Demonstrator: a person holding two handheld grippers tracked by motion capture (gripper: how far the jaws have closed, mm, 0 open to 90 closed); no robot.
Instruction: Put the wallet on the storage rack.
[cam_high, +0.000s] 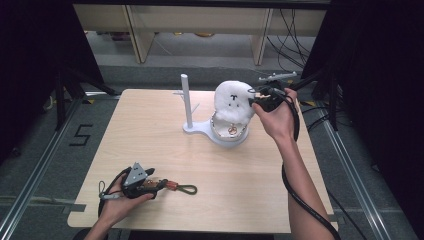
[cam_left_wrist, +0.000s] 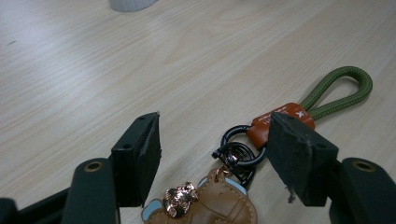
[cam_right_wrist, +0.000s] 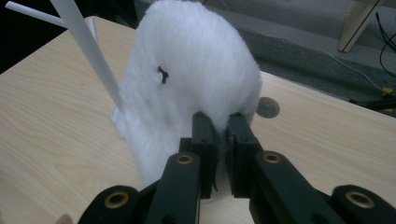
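At upper right of the high view, the right gripper (cam_high: 253, 98) pinches the white plush toy's (cam_high: 233, 101) edge. At lower left, the left gripper (cam_high: 159, 184) gapes wide around the keychain (cam_left_wrist: 243, 154), gripping nothing.

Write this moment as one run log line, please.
right gripper: shut on white plush toy | left gripper: jaws open around keychain | toy over white stand

A pale wooden bench (cam_high: 150, 135) carries a white stand (cam_high: 192, 125) with an upright post toward its far edge, and a keychain (cam_high: 175, 188) with a green cord loop near its front.
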